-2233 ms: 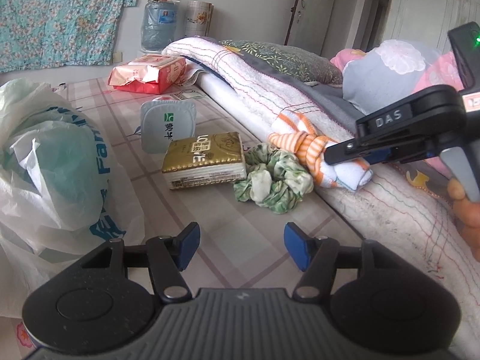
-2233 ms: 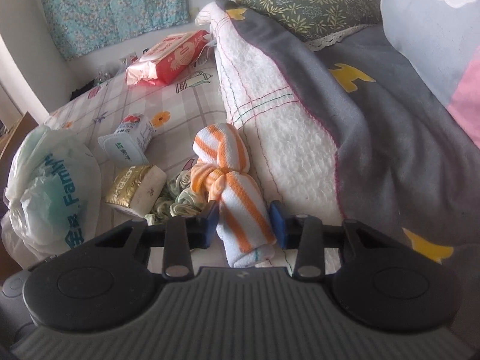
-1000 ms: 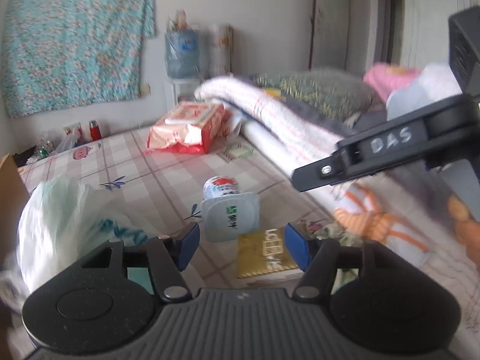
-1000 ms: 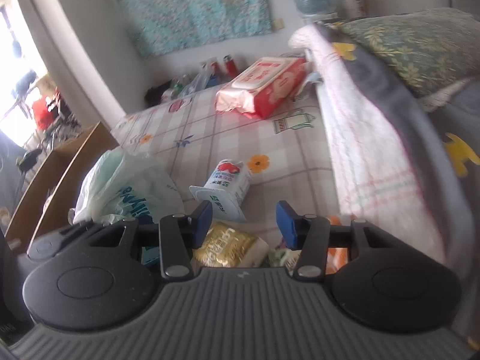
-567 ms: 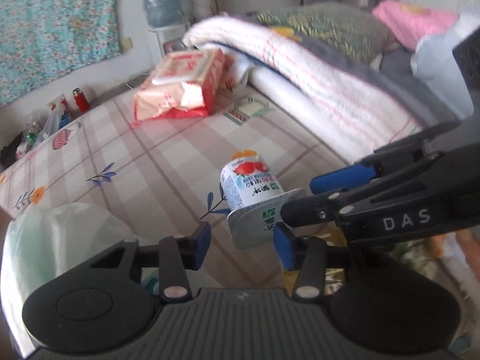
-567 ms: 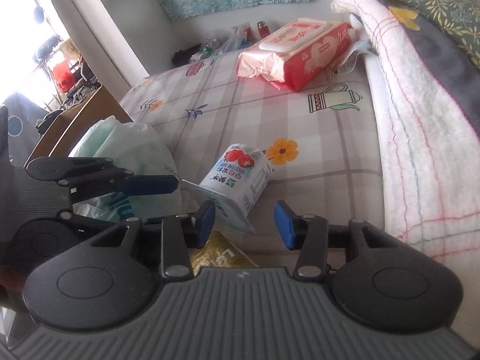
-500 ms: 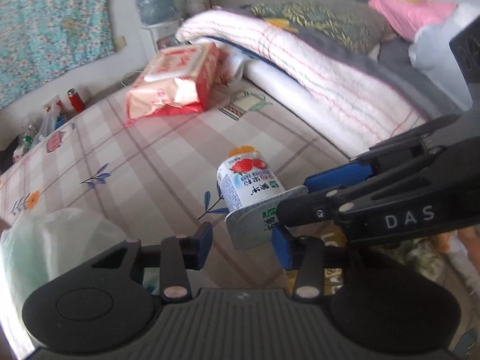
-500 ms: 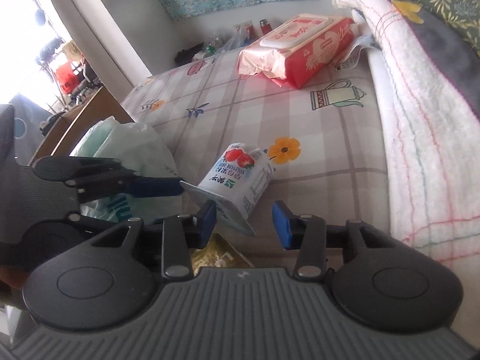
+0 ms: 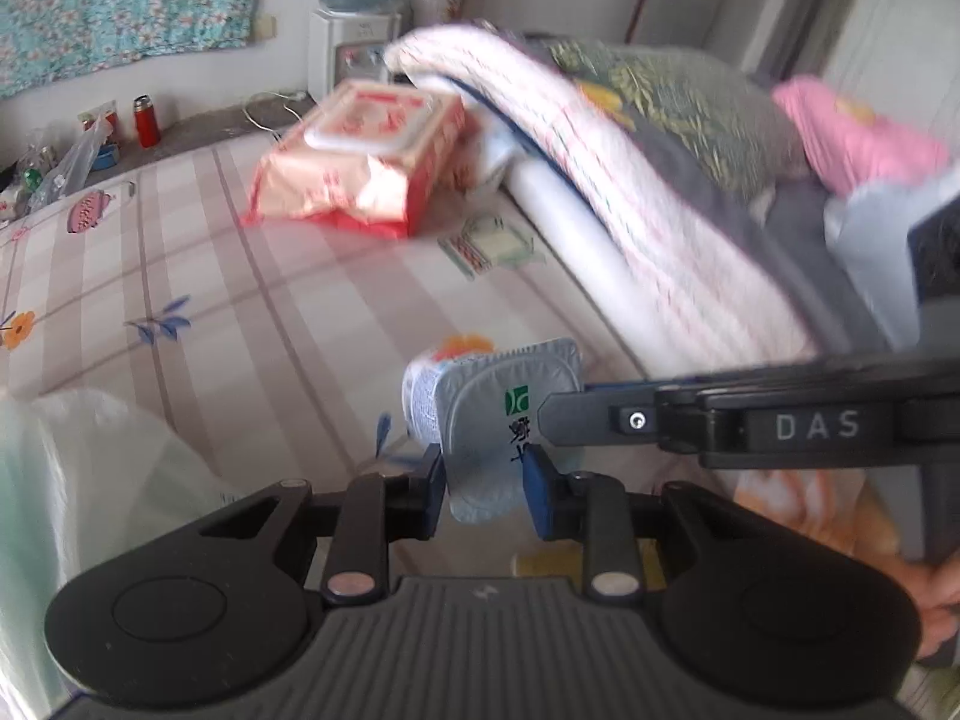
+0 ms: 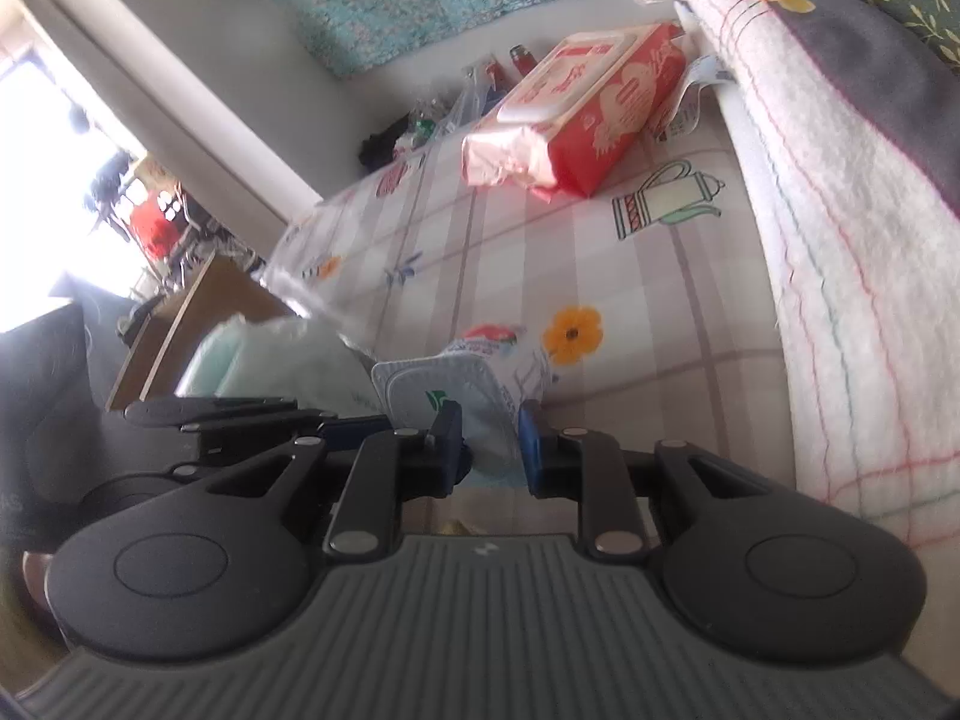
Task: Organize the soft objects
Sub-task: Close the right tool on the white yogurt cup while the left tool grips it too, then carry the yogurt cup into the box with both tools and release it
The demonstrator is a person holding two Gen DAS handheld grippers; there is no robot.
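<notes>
Pincers from both sides now: the left gripper (image 9: 483,483) and right gripper (image 10: 487,443), spread wide half a second ago, have each pinched the yogurt cup's (image 9: 504,414) foil-lidded end. It lies tipped on the checked bedsheet (image 9: 252,324) beside the white plastic bag (image 9: 78,468), so a two-handed lift looks imminent.

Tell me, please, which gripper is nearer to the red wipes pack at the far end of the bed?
Neither clearly. The left gripper and right gripper both close around the yogurt cup, well short of the wipes pack, so they look about equally distant.
</notes>
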